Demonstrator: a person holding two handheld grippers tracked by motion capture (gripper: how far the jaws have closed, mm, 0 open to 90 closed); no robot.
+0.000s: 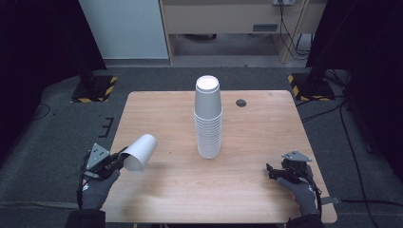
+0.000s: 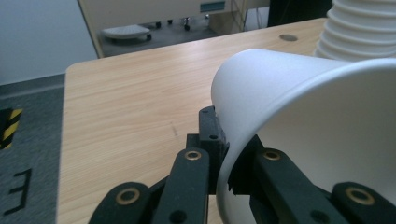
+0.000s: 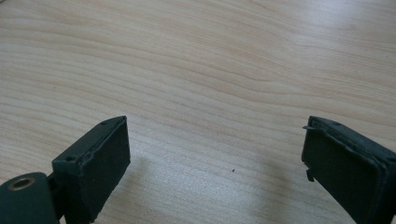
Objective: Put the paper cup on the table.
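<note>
A single white paper cup [image 1: 140, 152] lay tilted over the table's [image 1: 247, 190] left edge, its rim pinched between the left gripper's [image 1: 115, 160] jaws. The tall cup stack [image 1: 208, 118] stood mid-table, well apart. The right gripper [image 3: 215, 163] rested with jaws spread wide, gripping nothing.

The table [image 1: 157, 114] is pale wood with a fine brown grain, and the tall stack of cups [image 1: 208, 118] on it is plain white, as is the single cup [image 1: 140, 152] at the left gripper [image 1: 114, 161]. Both grippers are black with brass-coloured rivets and a grey plate on top, the right gripper [image 1: 273, 172] too, and the hands wear dark grey gloves [image 1: 97, 187]. Around the table the floor [image 1: 57, 123] is dark grey carpet, with yellow-and-black striped bases [image 1: 95, 89] at the far corners.
</note>
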